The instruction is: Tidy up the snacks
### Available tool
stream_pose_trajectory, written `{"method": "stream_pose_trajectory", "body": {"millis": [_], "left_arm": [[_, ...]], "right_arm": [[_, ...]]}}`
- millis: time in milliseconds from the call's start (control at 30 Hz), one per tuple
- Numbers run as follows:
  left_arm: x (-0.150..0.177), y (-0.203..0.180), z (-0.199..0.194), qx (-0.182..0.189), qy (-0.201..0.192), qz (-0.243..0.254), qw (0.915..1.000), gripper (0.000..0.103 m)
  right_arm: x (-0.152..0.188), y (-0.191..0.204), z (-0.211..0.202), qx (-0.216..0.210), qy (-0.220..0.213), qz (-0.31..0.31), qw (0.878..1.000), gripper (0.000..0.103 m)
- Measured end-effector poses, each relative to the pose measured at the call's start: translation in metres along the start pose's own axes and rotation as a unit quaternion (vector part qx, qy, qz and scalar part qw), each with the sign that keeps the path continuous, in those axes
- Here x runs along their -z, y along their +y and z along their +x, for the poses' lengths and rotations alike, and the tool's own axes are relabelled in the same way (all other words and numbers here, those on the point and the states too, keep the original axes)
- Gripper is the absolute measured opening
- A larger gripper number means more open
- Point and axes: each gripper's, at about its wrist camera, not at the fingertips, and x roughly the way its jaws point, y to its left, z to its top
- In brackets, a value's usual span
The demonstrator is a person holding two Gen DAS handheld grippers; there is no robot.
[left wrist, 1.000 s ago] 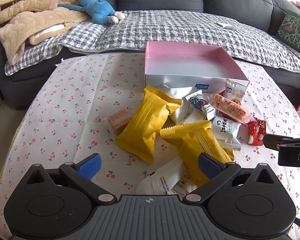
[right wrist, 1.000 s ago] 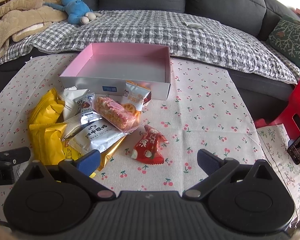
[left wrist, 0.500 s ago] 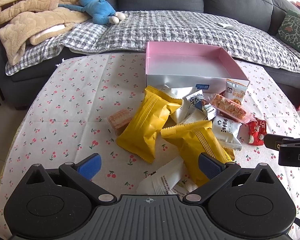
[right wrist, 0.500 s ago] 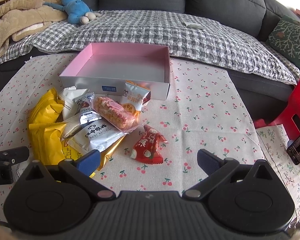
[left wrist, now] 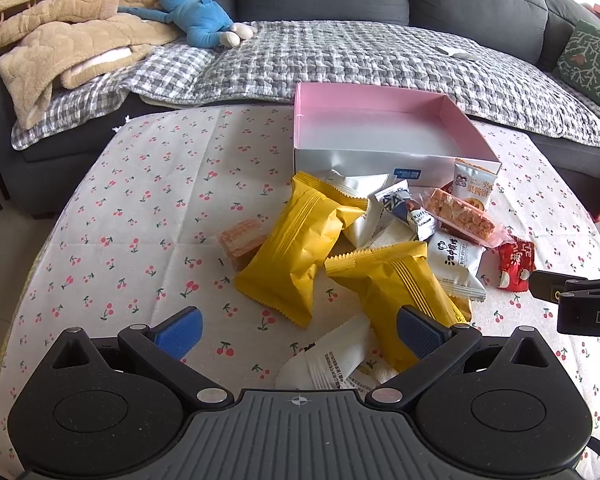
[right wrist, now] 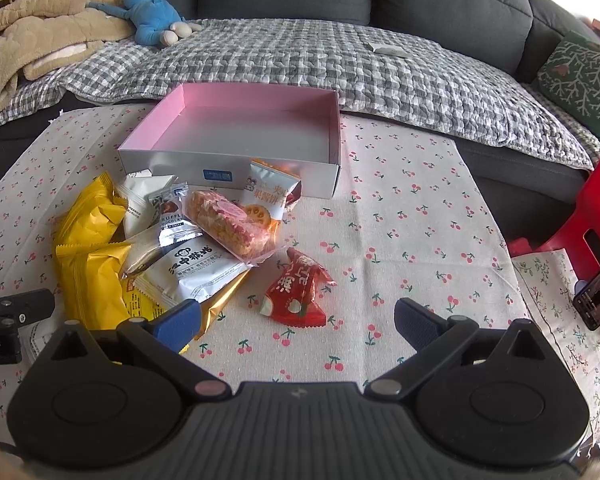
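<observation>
Hardly anything has changed over the last second: both views match the earlier frames apart from a slight drift, and no snack has shifted. So the sorting hasn't begun; the tools hang over the table w/ nothing picked.

Left gripper (left wrist: 298,332) sits at the bottom of its view, jaws spread wide and empty, the blue pads either side of a white sachet (left wrist: 332,360) and the nearer yellow pack (left wrist: 396,292). Right gripper (right wrist: 296,322) is likewise wide open and empty, w/ the red candy wrapper (right wrist: 296,294) just above the gap, centre-low in frame.

The snack pile lies mid-frame on the cherry-print tablecloth (left wrist: 140,208), just below the pink box (left wrist: 380,120), which looks empty. A second yellow pack (left wrist: 296,252) overlaps a wafer (left wrist: 242,242) at the pile's left edge; a pink-wrapped bar (right wrist: 230,226) lies on top nearer the box.

Judgement: the red candy lies apart from the heap, so it looks the easiest first pick for the right tool.
</observation>
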Motion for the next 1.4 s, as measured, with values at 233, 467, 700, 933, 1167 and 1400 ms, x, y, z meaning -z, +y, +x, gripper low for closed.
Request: {"method": "stream_pose_trajectory", "body": {"millis": [233,467,700,933,1167,1400], "left_arm": [[0.0,0.0,-0.001,0.001,-0.001,0.001,1.0,0.103],[-0.001,-0.002,0.0,0.003,0.001,0.003,1.0,0.103],[-0.008,0.002,0.0,0.009,-0.002,0.011,0.9999,0.103],[-0.026,0.015,0.012,0.034,0.016,0.035,0.9987,0.103],[-0.047,0.026,0.037,0.049,0.003,0.077,0.9958,0.103],[-0.067,0.034,0.072,0.134,0.037,0.053,0.9889,0.097]], "right_arm": [[-0.001,0.0,0.001,0.004,0.002,-0.003,1.0,0.103],[-0.001,0.0,0.0,0.005,0.0,-0.004,1.0,0.103],[-0.002,-0.002,0.0,0.013,-0.003,-0.007,1.0,0.103],[-0.008,-0.015,0.007,-0.003,0.013,-0.018,1.0,0.103],[-0.024,-0.036,0.029,-0.048,0.061,0.016,0.997,0.103],[-0.034,-0.055,0.061,-0.094,0.114,0.084,0.985,0.082]]}}
